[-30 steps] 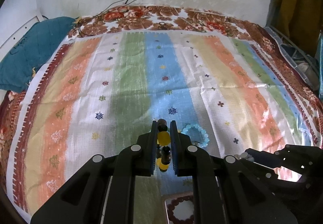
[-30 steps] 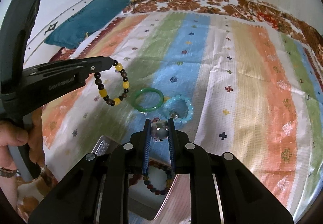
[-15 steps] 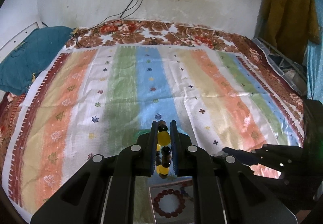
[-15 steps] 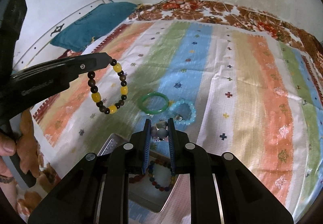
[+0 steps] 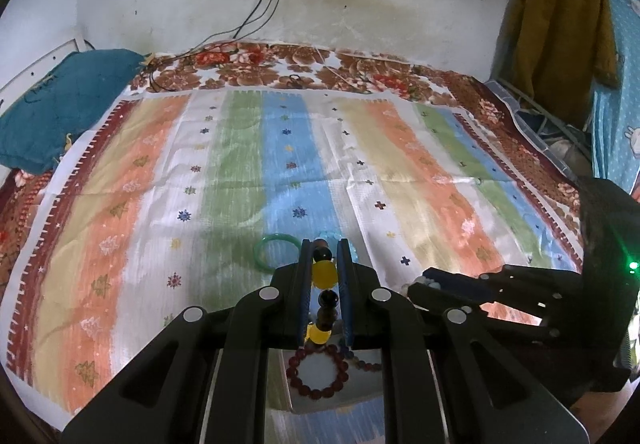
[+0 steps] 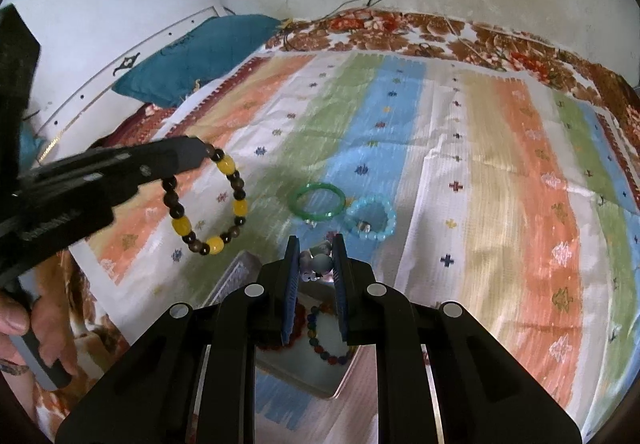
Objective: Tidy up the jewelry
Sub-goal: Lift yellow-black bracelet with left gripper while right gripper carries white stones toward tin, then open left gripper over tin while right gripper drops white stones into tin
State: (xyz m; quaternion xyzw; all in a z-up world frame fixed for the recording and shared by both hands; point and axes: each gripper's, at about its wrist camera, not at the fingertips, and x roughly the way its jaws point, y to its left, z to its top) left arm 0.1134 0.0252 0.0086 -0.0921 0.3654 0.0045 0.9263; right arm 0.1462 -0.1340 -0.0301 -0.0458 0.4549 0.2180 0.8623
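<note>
My left gripper [image 5: 325,250] is shut on a yellow-and-brown bead bracelet [image 5: 323,274], held in the air; from the right wrist view the bracelet [image 6: 208,200] hangs from the left gripper [image 6: 200,152]. My right gripper [image 6: 316,244] is shut on a pale grey bead bracelet [image 6: 318,264]; it shows in the left wrist view [image 5: 420,280]. A metal tray [image 6: 328,384] below both grippers holds a dark red bead bracelet [image 5: 318,372] and a multicoloured bead bracelet [image 6: 320,340]. A green bangle [image 6: 318,200] and a light blue bead bracelet [image 6: 372,218] lie on the striped cloth [image 6: 480,184].
A teal pillow [image 5: 60,100] lies at the bed's far left. Cables [image 5: 256,16] hang from a wall socket onto the floral bedspread [image 5: 320,72]. Clothes [image 5: 560,20] hang at the right. The person's hand [image 6: 24,328] grips the left handle.
Both grippers have risen and drawn back from the cloth, keeping their bracelets. The tray now shows more fully beneath them, and the green bangle came into the left wrist view.
</note>
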